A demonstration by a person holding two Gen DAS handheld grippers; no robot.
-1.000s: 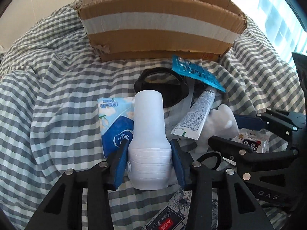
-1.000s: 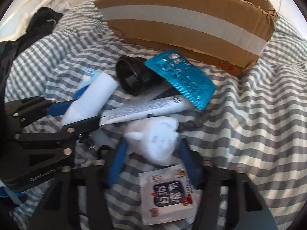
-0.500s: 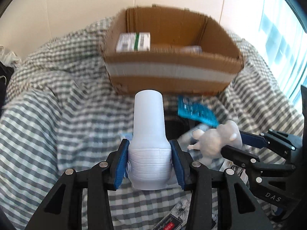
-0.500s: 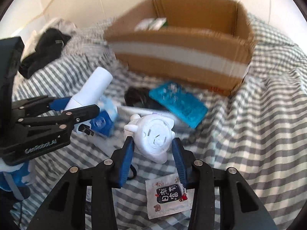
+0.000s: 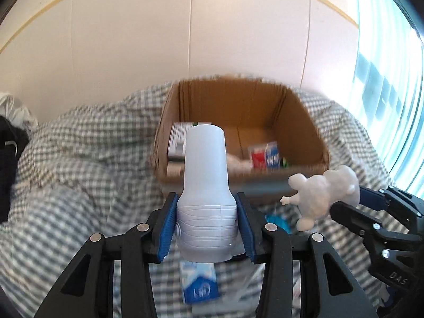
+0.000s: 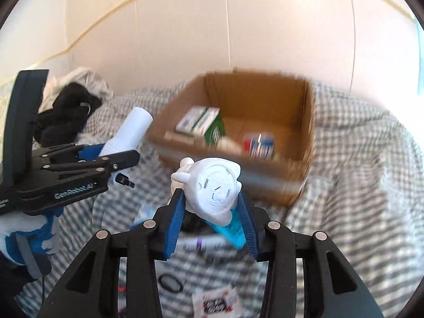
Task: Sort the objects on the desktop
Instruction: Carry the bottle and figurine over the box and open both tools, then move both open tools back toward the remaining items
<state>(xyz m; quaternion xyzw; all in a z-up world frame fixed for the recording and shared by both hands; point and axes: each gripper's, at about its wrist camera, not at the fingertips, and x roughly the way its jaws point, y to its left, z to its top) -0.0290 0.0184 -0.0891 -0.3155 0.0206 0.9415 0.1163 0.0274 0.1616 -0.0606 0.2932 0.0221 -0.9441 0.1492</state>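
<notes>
The left gripper (image 5: 206, 228) has its blue fingers (image 5: 167, 228) clenched on the ribbed base of a white bottle-shaped device (image 5: 205, 175), one pad on each flank, so the tapered body juts forward and upward at the centre of the left view and stays clear of the bedding beneath. The right gripper (image 6: 210, 209) grasps a white cartoon figurine (image 6: 212, 185) by its sides; its jaws have just been closing, and the figurine sits pinched between the blue pads with its round face turned toward the right camera. In the left view that same figurine (image 5: 320, 196) shows at the right edge, lifted off the bed, held just beside the near right corner of the cardboard box (image 5: 302, 122). The box sits in the upper middle of both frames on a grey checked bedspread (image 5: 79, 159), open at the top and already holding a white-and-green carton (image 6: 198, 122) and a red-and-blue packet (image 6: 258, 143), which suggests it is the sorting destination. Both objects seem raised high enough to pass over the near wall. Below the fingers, at the bottom of the frames, a blue tissue pack (image 5: 200, 286), a teal blister pack (image 6: 230, 230) and a small printed sachet (image 6: 216, 302) lie unsorted.
</notes>
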